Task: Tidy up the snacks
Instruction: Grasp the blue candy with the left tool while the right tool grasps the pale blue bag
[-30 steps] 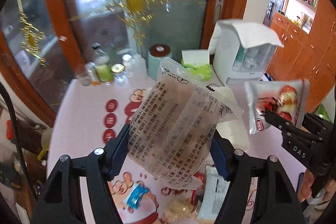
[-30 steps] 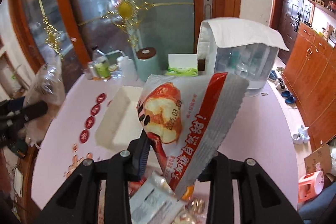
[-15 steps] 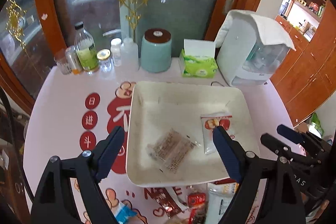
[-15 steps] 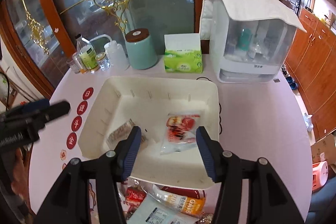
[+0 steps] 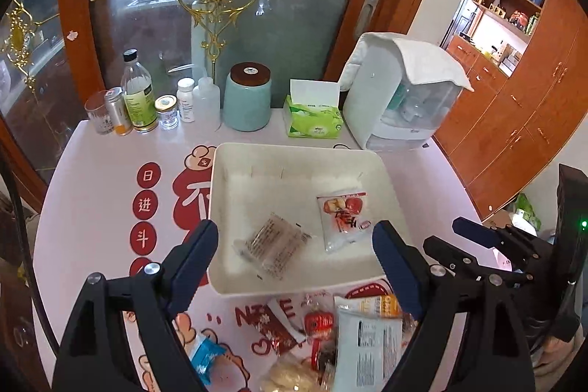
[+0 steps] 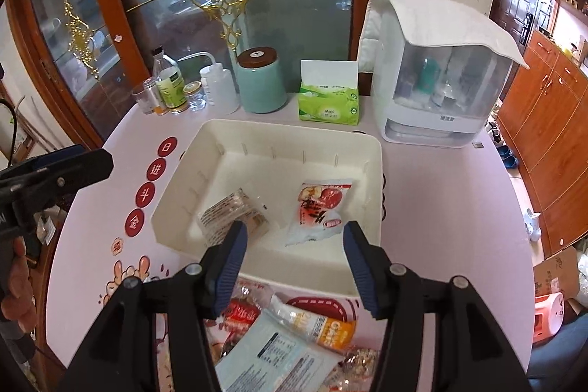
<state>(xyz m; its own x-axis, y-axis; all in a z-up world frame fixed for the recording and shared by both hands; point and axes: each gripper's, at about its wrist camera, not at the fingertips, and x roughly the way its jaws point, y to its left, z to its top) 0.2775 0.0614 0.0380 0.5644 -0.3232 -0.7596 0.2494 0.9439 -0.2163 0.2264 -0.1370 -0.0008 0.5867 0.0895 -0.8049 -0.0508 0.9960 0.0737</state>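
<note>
1. The left gripper [image 5: 296, 258] has its fingers [image 5: 196, 254] spread wide apart, holding nothing.
2. The right gripper [image 6: 294, 258] is likewise spread, its fingers [image 6: 358, 261] empty.
3. A hand [image 6: 16, 285] grips the left gripper's handle.

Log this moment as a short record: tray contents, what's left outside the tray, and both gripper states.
tray: white tray on the pink table
in tray: clear-wrapped snack, red apple packet
outside tray: pile of snack packets by its near edge
left gripper: open, empty
right gripper: open, empty
behind tray: teal jar, green tissue box
</note>
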